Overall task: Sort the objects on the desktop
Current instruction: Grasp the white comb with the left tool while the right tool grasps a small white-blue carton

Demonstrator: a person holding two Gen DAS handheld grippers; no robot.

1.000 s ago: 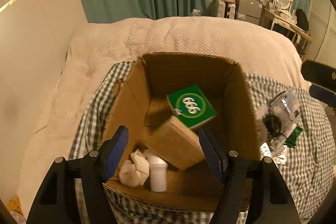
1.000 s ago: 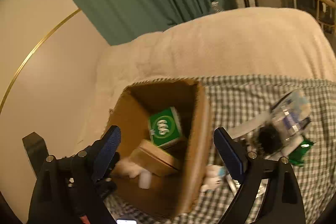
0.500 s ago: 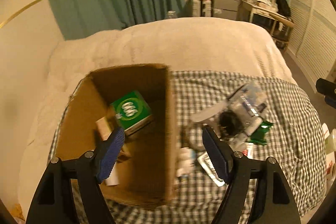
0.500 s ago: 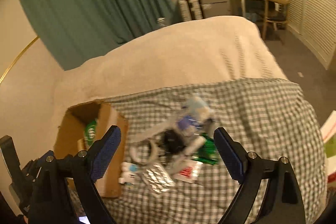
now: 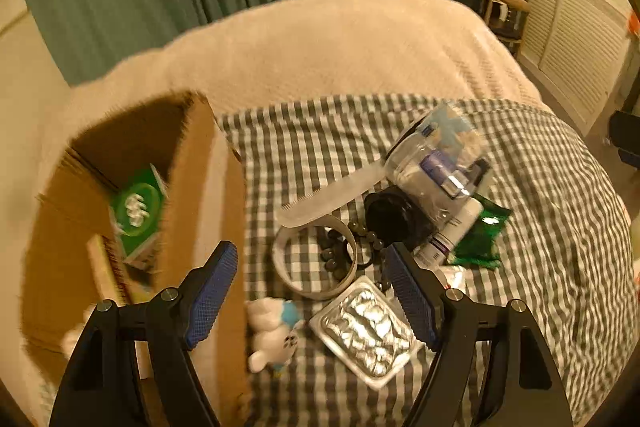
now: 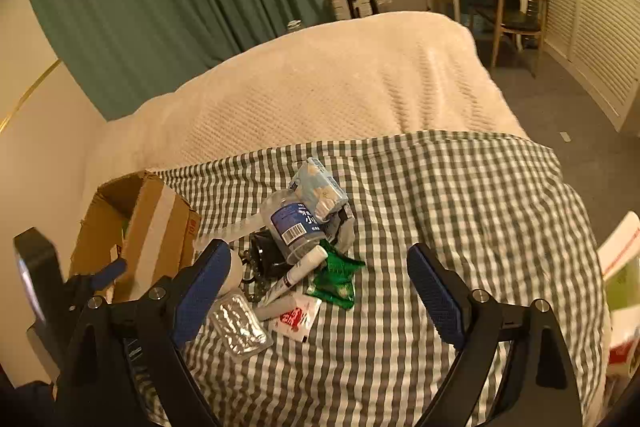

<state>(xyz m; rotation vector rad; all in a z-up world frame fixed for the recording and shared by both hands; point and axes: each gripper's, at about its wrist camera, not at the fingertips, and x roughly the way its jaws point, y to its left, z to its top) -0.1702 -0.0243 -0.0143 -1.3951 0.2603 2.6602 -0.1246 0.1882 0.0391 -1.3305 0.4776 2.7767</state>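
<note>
Left wrist view: the left gripper [image 5: 308, 291] hangs spread and empty over the checked bedcloth [image 5: 540, 227] — cardboard box [image 5: 200, 195] at its left, blister pack [image 5: 366, 331] and plush toy [image 5: 270, 331] below. Right wrist view: the right gripper [image 6: 320, 291] is spread too, empty — the clutter pile, with its clear bottle [image 6: 294, 227] and green packet [image 6: 336, 277], lies between its fingers.

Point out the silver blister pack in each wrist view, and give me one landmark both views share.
Left wrist: the silver blister pack lies low and centre on the checked cloth, just left of the right finger of the left gripper.
Right wrist: the same pack lies lower left, just right of the left finger of the right gripper.
Shared landmark: the cardboard box, left of the pack in both.
</note>
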